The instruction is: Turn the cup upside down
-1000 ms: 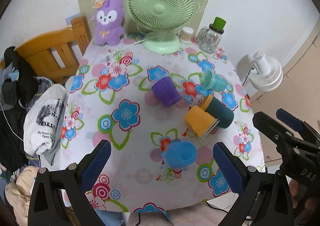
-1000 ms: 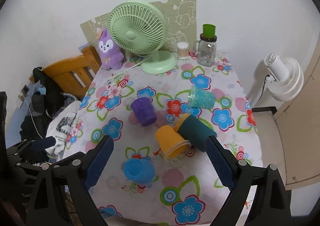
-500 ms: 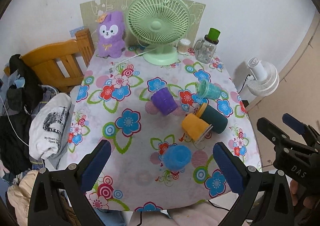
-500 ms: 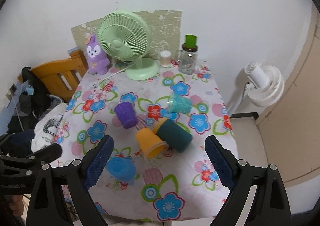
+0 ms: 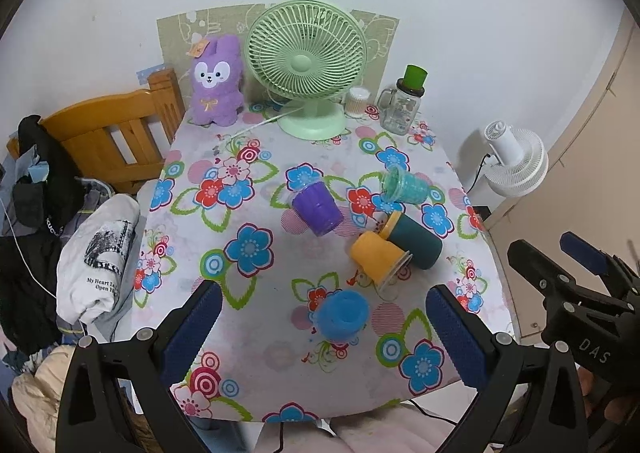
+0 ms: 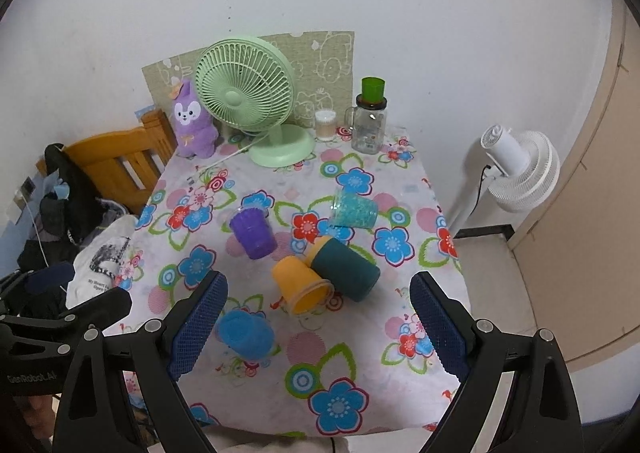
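Several plastic cups lie on the floral tablecloth (image 5: 256,333). A blue cup (image 5: 342,315) (image 6: 244,333) is nearest the front edge. A yellow cup (image 5: 376,255) (image 6: 302,285) lies on its side against a dark teal cup (image 5: 414,239) (image 6: 344,267). A purple cup (image 5: 318,207) (image 6: 253,233) and a light teal cup (image 5: 404,185) (image 6: 354,209) lie farther back. My left gripper (image 5: 320,337) is open and empty, held above the front edge. My right gripper (image 6: 316,327) is open and empty too, and shows in the left wrist view (image 5: 560,273).
A green desk fan (image 5: 306,65), a purple plush (image 5: 216,81), a glass jar with a green lid (image 5: 404,105) and a small white container (image 5: 357,103) stand at the back. A wooden chair (image 5: 116,137) with clothes is left; a white floor fan (image 5: 514,161) is right.
Both grippers have pulled up and back from the table, so the table looks smaller and farther. The cups have not moved. Both grippers stay open.
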### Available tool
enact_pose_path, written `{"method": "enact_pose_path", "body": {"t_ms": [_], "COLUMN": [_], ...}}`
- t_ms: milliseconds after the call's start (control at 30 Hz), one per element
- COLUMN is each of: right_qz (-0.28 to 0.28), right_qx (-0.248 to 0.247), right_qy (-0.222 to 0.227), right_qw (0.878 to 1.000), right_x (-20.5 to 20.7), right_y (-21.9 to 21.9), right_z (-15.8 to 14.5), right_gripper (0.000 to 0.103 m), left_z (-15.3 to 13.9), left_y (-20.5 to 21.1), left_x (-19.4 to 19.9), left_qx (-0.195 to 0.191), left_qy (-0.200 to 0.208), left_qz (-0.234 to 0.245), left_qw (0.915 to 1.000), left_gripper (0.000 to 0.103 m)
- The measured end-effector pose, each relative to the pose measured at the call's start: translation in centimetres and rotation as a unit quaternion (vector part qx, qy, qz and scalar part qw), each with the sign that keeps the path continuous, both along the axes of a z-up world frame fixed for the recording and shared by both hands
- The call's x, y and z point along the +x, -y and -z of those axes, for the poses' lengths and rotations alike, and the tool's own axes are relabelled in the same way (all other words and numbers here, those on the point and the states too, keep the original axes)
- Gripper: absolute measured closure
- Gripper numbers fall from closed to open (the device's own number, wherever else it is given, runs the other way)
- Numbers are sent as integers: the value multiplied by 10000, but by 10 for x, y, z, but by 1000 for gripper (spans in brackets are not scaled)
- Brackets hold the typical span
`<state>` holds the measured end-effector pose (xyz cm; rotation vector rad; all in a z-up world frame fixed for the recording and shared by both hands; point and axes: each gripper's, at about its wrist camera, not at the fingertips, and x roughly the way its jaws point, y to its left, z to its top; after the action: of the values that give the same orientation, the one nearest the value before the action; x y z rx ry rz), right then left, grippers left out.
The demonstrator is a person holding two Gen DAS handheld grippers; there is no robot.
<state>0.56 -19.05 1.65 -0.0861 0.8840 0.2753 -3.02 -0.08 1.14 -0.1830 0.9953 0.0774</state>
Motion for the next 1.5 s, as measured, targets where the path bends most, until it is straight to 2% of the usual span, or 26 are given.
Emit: {"method": "enact_pose_path", "body": {"t_ms": [400, 1500], "right_qz": [11, 0], "right_qx": [-84, -81], "right_qy": [76, -94], "right_qw": [9999, 9999], "right_x": [0, 8], "right_y": [-3, -10], "right_z": [-3, 10], "right_gripper": [9, 9], "left_z": [-1, 4], "left_y": [4, -1], "left_x": [1, 8], "left_qx": [52, 37], "left_qy": [1, -66], "left_qz": [43, 78], "left_qw": [10000, 9999], "left_gripper": [0, 0]}}
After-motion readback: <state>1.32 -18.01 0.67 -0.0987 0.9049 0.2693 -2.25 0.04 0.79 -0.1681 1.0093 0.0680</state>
